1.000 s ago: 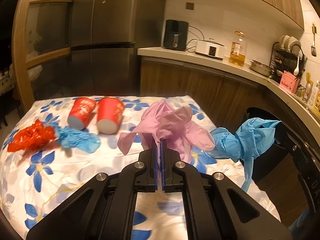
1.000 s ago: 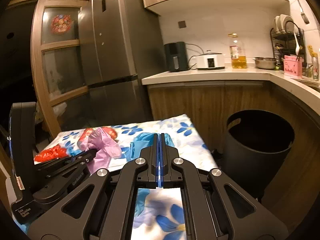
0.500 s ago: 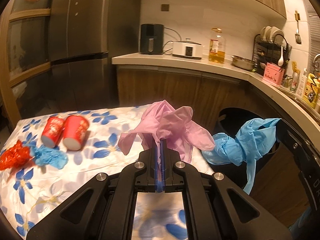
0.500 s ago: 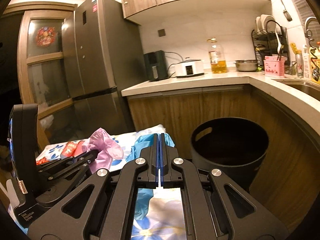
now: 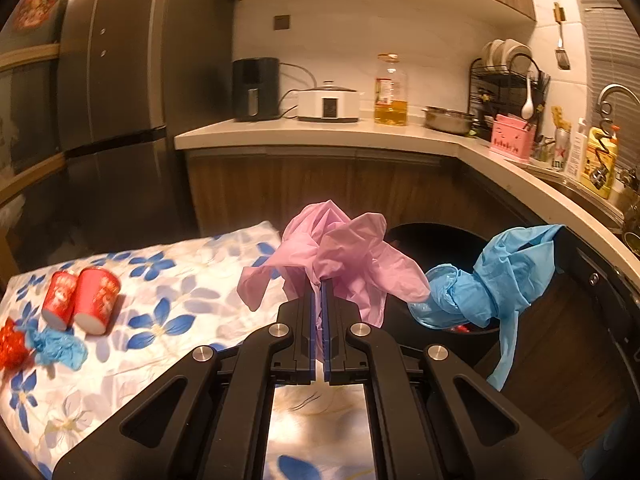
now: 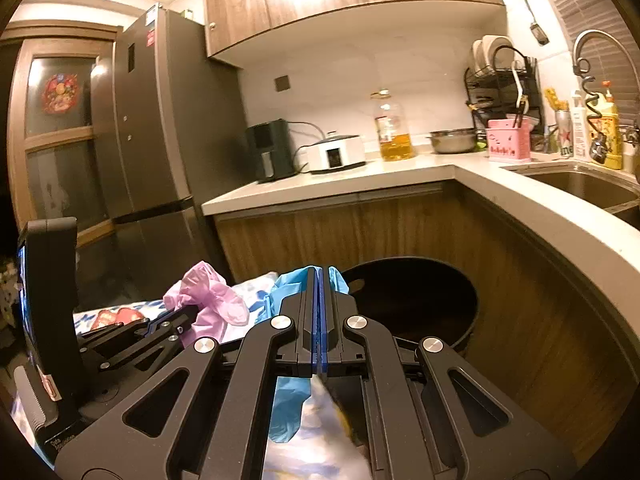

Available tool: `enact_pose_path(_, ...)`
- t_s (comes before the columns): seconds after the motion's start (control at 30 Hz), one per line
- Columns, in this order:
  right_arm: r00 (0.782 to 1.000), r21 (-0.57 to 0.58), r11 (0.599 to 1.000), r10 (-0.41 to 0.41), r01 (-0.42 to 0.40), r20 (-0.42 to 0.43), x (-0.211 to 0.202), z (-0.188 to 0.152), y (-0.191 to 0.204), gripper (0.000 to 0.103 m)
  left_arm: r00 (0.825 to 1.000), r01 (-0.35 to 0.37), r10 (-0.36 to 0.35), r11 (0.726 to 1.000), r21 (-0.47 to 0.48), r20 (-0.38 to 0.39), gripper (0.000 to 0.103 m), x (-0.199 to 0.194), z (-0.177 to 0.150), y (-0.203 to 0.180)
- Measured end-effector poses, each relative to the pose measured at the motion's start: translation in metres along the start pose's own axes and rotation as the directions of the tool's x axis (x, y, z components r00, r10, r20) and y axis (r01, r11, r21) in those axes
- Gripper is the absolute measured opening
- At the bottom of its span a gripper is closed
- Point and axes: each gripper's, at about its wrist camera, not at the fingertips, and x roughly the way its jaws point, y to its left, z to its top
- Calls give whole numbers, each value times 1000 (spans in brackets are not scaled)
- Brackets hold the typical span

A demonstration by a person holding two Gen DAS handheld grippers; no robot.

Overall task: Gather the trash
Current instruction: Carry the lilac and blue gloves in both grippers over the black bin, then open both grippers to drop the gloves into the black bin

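Both hands are up and carrying now: the left gripper (image 5: 322,286) is clamped tight on a crumpled pink glove (image 5: 340,256), and the right gripper (image 6: 321,276) is pinched just as hard on a blue glove (image 5: 492,284) that dangles a long finger below it. They are held high, clear of the flowered tablecloth (image 5: 180,280), I'd say so the limp rubber doesn't drag across it. Just ahead stands the black trash bin (image 6: 416,300), tucked against the wooden cabinet under the counter, mouth open and waiting; the blue glove hangs in front of its rim, the pink one nearer the table's corner. Both loads look floppy and light, so a firm pinch is what keeps them from slipping. Back on the table there's more to fetch: two red paper cups (image 5: 80,298) lying on their sides, touching, with another blue glove (image 5: 60,346) and a red crumpled wrapper (image 5: 12,344) beside them. Plenty left, then.
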Motion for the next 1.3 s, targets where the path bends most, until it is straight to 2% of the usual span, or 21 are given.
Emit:
enact_pose_path(0.4,993,35,994,-102,100,52,12,30,-45,1,998,57,-58,998,42,29,2,26,27,-41)
enact_pose_path(0.63,989,44,989,-140,138,48,32,39,-58,1,996,88,-90,995,51,30,2,45,40,-59)
enact_pose_path(1.3,990,76,987,-144,144,-7,75,40,-82,1,987,160,-159,986,48,-19,2,92,43,-75)
